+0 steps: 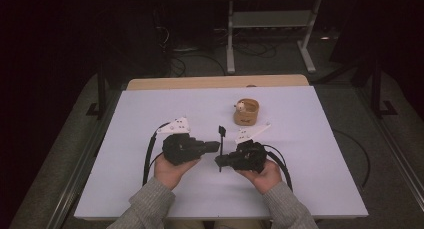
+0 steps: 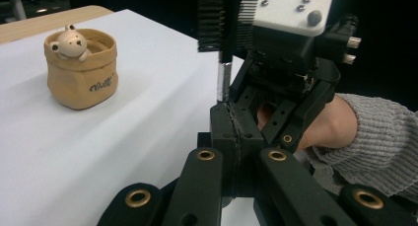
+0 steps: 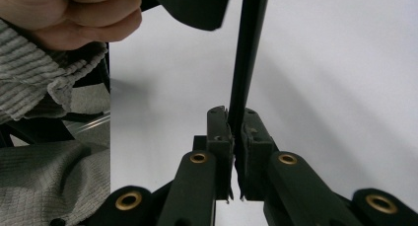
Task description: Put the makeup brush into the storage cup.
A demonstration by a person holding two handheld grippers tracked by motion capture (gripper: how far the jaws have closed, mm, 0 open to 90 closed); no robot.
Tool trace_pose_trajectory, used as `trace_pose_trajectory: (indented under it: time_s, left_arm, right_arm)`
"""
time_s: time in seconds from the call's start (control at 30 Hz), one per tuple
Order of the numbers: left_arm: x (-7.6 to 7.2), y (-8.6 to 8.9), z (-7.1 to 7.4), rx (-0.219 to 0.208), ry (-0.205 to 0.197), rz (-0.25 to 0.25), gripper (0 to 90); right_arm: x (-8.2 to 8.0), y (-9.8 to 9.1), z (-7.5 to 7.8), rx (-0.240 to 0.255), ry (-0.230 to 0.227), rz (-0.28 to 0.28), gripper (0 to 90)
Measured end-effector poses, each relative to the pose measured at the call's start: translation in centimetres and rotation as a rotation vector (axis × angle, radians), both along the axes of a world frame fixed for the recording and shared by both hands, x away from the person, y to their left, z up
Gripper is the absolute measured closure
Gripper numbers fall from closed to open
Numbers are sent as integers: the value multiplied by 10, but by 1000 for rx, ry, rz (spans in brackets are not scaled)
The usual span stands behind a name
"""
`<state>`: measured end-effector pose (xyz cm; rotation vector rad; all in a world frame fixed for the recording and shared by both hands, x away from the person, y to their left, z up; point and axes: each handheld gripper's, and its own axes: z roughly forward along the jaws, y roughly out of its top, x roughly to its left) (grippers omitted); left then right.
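Note:
A thin black brush (image 1: 221, 134) with a bristle head stands upright between my two grippers at the middle of the white table (image 1: 310, 154). My right gripper (image 1: 220, 161) is shut on its lower handle; in the right gripper view the handle (image 3: 249, 53) rises from between the closed jaws (image 3: 235, 127). From the other side, my left gripper (image 1: 217, 145) is shut, its very tips (image 2: 231, 117) pinching the brush (image 2: 224, 78) just below a silver band. The bristles stand above the jaws.
A small tan pot (image 1: 246, 112) with a little bear figure (image 2: 71, 41) on its rim stands just behind the grippers, slightly right. A wooden strip (image 1: 215, 82) runs along the table's far edge. Metal frame legs (image 1: 230, 44) stand on the floor beyond.

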<state>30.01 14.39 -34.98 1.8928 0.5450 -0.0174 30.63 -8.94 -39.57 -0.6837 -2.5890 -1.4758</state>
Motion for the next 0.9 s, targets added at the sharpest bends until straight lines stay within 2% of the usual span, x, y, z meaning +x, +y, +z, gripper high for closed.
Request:
trace_pose_trajectory:
  time_s: [0.07, 0.17, 0.27, 0.43, 0.57, 0.67, 0.7, 0.77, 0.9]
  left_arm:
    - [1, 0, 0, 1, 4, -4, 891]
    - [1, 0, 1, -1, 14, 1, 820]
    - [2, -1, 1, 13, 17, -2, 777]
    - [2, -4, 2, 17, 24, -14, 802]
    - [0, -5, 3, 46, -3, -11, 848]
    - [0, -4, 4, 36, -6, -3, 852]
    - [0, -4, 4, 29, -5, -3, 852]
    - [-1, -4, 5, 41, -9, -1, 853]
    - [-1, -5, 4, 49, -11, 9, 853]
  right_arm:
    - [-1, 1, 1, 3, -3, 6, 845]
    - [-1, 2, 0, -5, -4, 12, 846]
    - [-2, 5, -1, -34, -8, 19, 846]
    - [-5, 10, -1, -69, -27, 39, 846]
    - [-7, 12, -2, -88, -35, 45, 846]
    - [-7, 11, -1, -85, -51, 34, 831]
    - [-7, 10, 0, -73, -47, 32, 787]
    - [-6, 9, 2, -62, -55, 4, 674]
    - [-7, 5, 9, -20, -79, -10, 694]
